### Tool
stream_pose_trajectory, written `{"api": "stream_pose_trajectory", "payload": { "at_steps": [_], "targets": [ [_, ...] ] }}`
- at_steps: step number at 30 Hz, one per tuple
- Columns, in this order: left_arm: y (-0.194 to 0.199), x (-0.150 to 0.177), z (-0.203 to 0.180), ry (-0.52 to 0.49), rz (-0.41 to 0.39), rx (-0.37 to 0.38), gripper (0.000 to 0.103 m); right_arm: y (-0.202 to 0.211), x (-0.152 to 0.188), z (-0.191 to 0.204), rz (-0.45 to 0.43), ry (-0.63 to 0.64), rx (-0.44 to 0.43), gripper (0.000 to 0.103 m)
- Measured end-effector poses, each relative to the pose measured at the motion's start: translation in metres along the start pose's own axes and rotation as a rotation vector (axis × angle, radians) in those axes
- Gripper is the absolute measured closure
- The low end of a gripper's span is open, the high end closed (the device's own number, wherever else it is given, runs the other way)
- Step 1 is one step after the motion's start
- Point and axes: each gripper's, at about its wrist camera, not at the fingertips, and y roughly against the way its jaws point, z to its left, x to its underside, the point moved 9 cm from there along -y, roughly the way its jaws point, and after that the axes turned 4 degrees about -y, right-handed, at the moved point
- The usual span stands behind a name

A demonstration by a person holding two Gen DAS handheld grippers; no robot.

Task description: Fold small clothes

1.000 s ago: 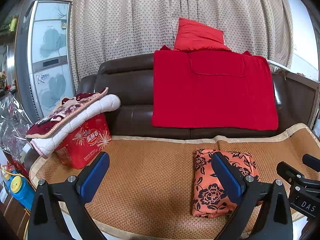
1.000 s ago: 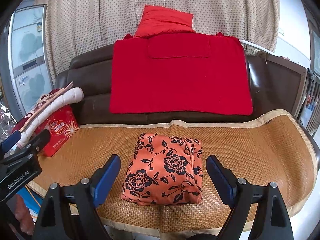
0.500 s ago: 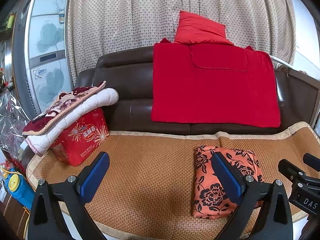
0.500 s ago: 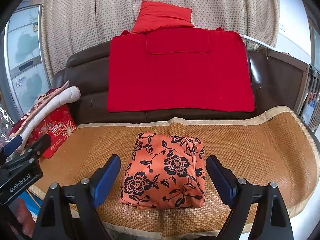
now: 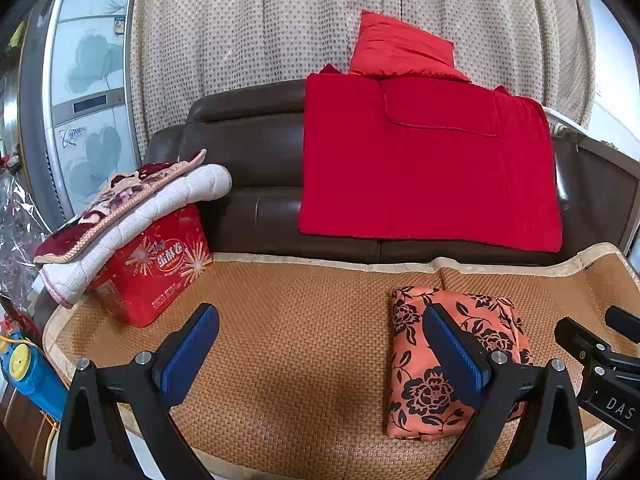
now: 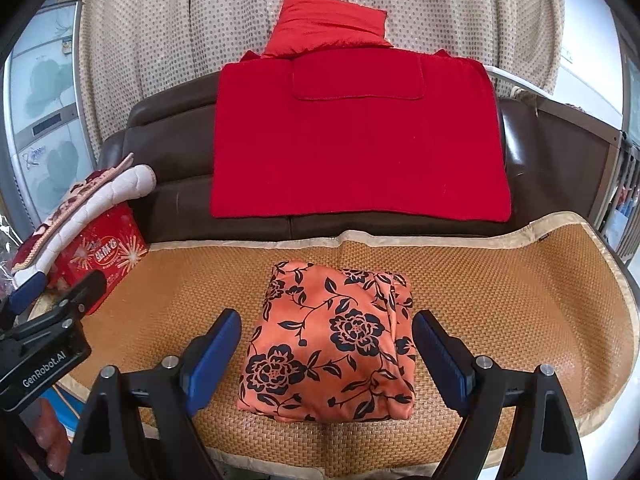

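An orange garment with black flowers [image 6: 332,344] lies folded into a compact square on the woven mat [image 6: 500,292]. It also shows in the left wrist view [image 5: 452,360], at the right. My right gripper [image 6: 326,354] is open and empty, its blue pads [image 6: 212,356] apart on either side of the garment's near half, held above it. My left gripper [image 5: 318,350] is open and empty over bare mat [image 5: 288,320], to the left of the garment. The right gripper's body [image 5: 600,364] shows at the left view's right edge.
A brown sofa back [image 6: 168,152] carries a red blanket [image 6: 356,140] and a red cushion [image 6: 328,24]. A red tin box [image 5: 156,268] with folded quilts [image 5: 132,208] on top stands at the mat's left end. A fridge [image 5: 88,100] stands at far left.
Both grippers have tilted or dropped slightly, so the sofa and garment sit lower in view. The garment has not moved. Both grippers stay open.
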Motion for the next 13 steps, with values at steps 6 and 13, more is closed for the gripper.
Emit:
{"api": "stream_pose_trajectory", "payload": {
  "at_steps": [6,13],
  "targets": [
    [-0.015,0.001,0.0,0.0,0.017,-0.006,0.002,-0.017,-0.001,0.002,0.021,0.002,0.0,0.013],
    [-0.042,0.0,-0.002,0.006,0.033,0.004,0.002,-0.046,-0.006,-0.001,0.042,0.004,-0.009,0.013]
  ]
}}
